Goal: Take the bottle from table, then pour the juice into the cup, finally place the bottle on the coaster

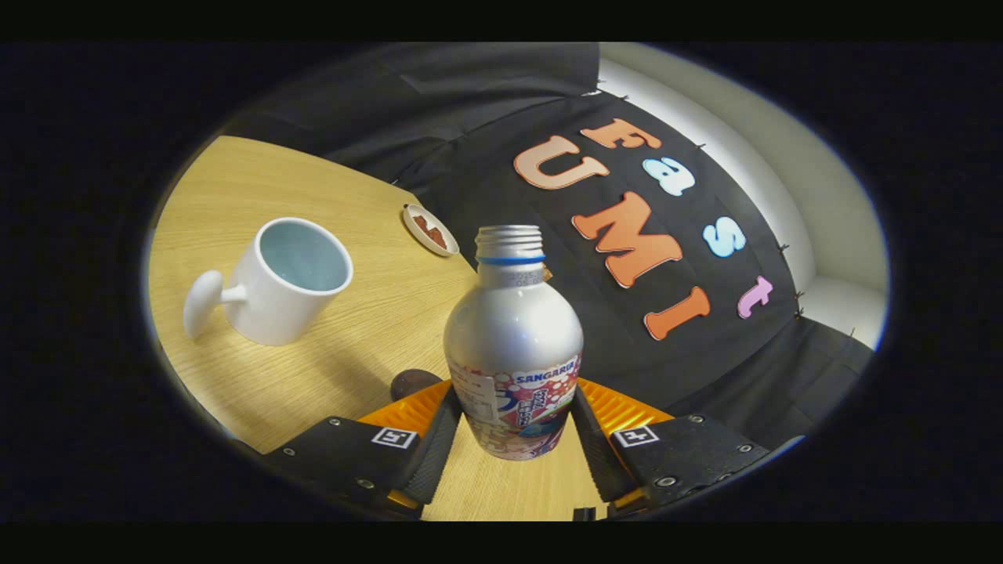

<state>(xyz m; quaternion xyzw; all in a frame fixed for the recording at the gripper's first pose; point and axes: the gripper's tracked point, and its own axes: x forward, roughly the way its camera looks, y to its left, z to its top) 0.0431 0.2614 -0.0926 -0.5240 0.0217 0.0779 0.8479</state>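
Gripping the uncapped aluminium juice bottle (513, 352) upright, the fingers (513, 427) are pressing both its sides; the white cup (286, 282) is standing at ten o'clock on the bench (368, 329).

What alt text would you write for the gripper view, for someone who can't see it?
A silver bottle with its cap off is clamped between the gripper fingers, tilted over a wooden table. Ahead of the fingers stands a white cup; beyond it, by the table's edge, lies a small coaster.
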